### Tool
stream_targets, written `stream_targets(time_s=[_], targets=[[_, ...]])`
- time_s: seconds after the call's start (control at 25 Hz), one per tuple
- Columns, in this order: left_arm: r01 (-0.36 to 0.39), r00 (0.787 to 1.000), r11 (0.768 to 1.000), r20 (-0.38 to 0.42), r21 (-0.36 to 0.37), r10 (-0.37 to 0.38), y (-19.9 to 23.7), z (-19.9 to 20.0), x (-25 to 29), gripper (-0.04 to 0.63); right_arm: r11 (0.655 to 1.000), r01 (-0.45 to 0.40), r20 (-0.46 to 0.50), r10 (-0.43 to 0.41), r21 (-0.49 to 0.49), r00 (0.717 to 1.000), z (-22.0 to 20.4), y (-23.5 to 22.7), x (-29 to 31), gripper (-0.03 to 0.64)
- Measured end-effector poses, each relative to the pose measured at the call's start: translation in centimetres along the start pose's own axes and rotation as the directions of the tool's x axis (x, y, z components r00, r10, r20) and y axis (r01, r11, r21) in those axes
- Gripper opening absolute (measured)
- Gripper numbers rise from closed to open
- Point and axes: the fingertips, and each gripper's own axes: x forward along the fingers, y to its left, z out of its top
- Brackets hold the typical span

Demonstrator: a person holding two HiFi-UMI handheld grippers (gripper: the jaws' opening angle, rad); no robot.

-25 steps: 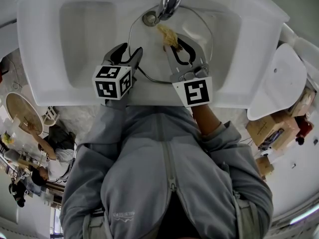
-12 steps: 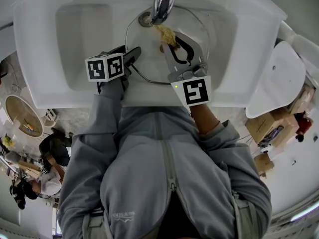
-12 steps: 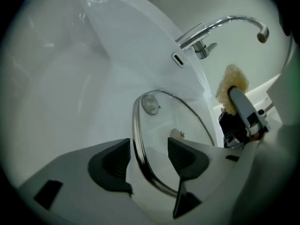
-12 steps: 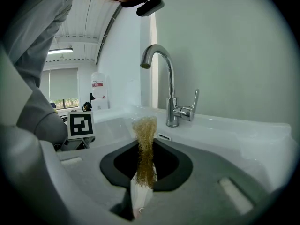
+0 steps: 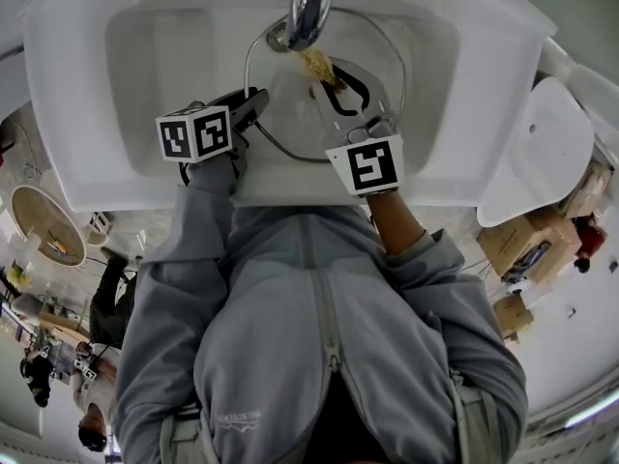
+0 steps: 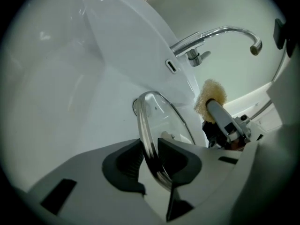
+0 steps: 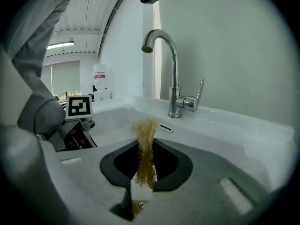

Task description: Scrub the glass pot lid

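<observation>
White sink (image 5: 126,114) here: left gripper (image 6: 150,162) has just closed onto the glass lid (image 6: 164,121) by its rim, holding it tilted inside. Right gripper (image 7: 144,165) is pinching a yellow scrubber (image 7: 145,139) near the lid. Scrubbing's barely begun, I'd guess.

A lid (image 5: 290,104) is seen tilted in the white sink (image 5: 135,85), its far rim by the drain (image 5: 278,37); a faucet (image 5: 309,8) is mounted behind.
</observation>
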Motion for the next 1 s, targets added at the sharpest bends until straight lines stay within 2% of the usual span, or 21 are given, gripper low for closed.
stream_targets(time_s=[0.12,0.28,0.6,0.84,1.0], targets=[[0.014,1.000,1.000,0.025,-0.003,-0.014,-1.0,0.2,-0.1,0.078,0.999,0.001,-0.064,-0.003,-0.037,0.998,-1.0,-0.1,0.3,0.046],[-0.009,0.998,1.000,0.062,0.016,0.008,-1.2,1.1,-0.6,0.074,0.993,-0.026,-0.141,0.009,-0.118,0.990,-2.1,0.4,1.2,0.046],[0.016,0.991,0.999,0.134,0.044,-0.022,-2.9,2.0,-1.6,0.078,0.930,-0.078,-0.268,-0.023,-0.360,0.963,-3.9,0.2,4.1,0.046],[0.010,0.989,0.998,0.143,0.063,-0.019,-3.4,2.0,-1.9,0.084,0.914,-0.115,-0.305,-0.010,-0.390,0.952,-4.3,0.0,5.8,0.046],[0.009,0.990,0.998,0.143,0.066,-0.018,-3.5,1.9,-1.9,0.085,0.880,-0.140,-0.334,-0.022,-0.453,0.942,-5.1,-0.1,6.6,0.046]])
